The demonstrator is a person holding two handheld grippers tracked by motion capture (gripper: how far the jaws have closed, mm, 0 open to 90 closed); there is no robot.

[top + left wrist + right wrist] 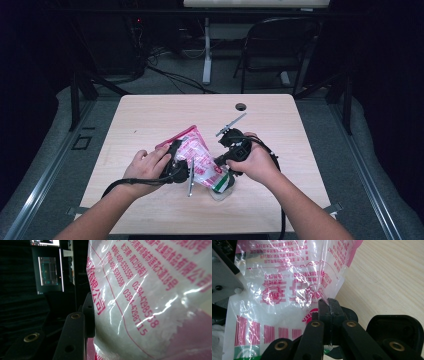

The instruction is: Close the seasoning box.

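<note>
A clear plastic bag (196,152) with pink print and white contents is held above the middle of the table between both grippers. My left gripper (176,164) is on its left side. In the left gripper view one black finger (88,315) presses against the bag (150,290), and the other finger is hidden behind it. My right gripper (221,161) is at the bag's lower right. Its jaws (328,305) are shut on a fold of the bag's film (287,290). The bag's green-printed end (220,183) points toward the person.
A small clear round thing (223,194) sits on the wooden table (150,120) just under the bag's near end. A cable hole (241,106) is at the table's far side. A folding chair (280,45) stands beyond the table.
</note>
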